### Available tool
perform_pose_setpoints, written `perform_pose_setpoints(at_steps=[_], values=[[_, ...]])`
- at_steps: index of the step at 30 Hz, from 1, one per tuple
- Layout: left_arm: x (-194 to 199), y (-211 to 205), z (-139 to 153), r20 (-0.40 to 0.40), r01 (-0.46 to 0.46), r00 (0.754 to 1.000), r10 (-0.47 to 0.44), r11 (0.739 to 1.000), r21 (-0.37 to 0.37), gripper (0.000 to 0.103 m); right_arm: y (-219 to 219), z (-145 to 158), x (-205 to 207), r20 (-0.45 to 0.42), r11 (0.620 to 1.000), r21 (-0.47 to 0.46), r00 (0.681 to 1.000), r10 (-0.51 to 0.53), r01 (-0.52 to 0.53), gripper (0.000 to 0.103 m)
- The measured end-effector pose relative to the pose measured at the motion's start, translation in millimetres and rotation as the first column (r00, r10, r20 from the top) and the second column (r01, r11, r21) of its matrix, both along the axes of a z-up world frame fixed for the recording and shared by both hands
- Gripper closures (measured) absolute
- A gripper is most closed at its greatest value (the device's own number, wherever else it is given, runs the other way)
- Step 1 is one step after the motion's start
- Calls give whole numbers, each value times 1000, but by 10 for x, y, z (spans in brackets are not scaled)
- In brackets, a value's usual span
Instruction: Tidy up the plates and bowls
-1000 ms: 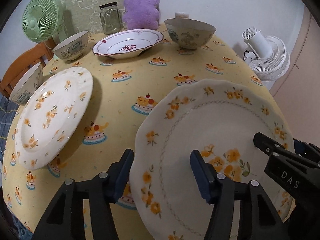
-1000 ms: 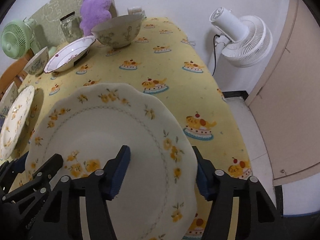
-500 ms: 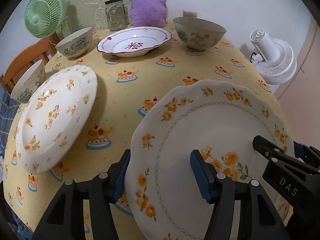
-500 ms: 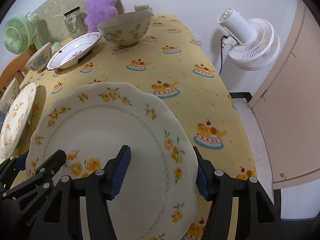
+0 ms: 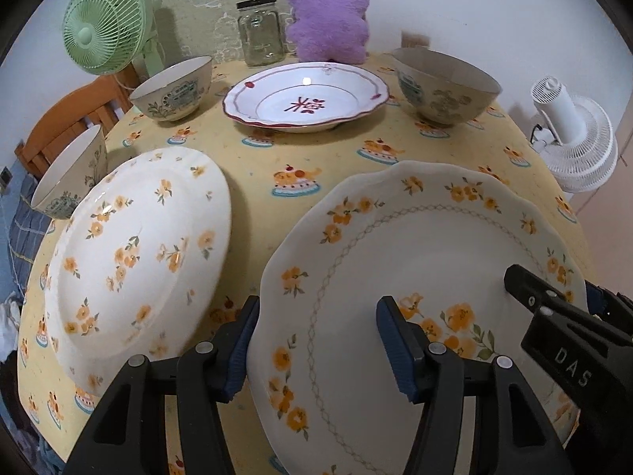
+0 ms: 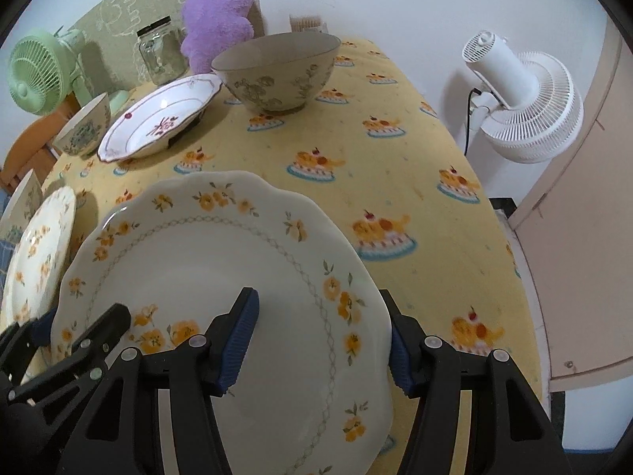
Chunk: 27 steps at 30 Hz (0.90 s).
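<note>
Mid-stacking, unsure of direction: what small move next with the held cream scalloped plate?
Left gripper and right gripper seem clamped on opposite rims of the cream scalloped floral plate; probably carry it left, over the bare round white floral plate.

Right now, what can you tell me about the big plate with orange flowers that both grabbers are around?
The big plate is cream-white, glossy like ceramic, with a wavy rim, orange flowers and a thin chain-pattern ring. It sits nearest the cameras over the yellow tablecloth. The left gripper straddles its left edge and the right gripper its right edge, one finger above and one outside. Whether they pinch it can't be told.
</note>
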<state>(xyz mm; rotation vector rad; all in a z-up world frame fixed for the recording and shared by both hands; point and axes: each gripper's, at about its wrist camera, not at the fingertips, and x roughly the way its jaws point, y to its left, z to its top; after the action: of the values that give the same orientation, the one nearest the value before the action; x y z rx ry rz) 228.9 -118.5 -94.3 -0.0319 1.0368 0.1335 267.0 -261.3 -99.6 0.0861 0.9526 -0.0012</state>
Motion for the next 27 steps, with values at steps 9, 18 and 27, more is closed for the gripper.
perform_pose_setpoints(at_steps=[9, 18, 27], values=[[37, 54, 9, 0, -3, 1000, 3, 999, 51, 43, 116, 27, 58, -4, 999, -30, 999, 43, -43, 40], [-43, 164, 100, -28, -72, 997, 71, 997, -20, 41, 54, 211, 4, 37, 997, -5, 997, 72, -71, 40], [-279, 390, 427, 57, -99, 993, 101, 994, -45, 15, 297, 446, -202, 49, 994, -1, 993, 107, -107, 23]])
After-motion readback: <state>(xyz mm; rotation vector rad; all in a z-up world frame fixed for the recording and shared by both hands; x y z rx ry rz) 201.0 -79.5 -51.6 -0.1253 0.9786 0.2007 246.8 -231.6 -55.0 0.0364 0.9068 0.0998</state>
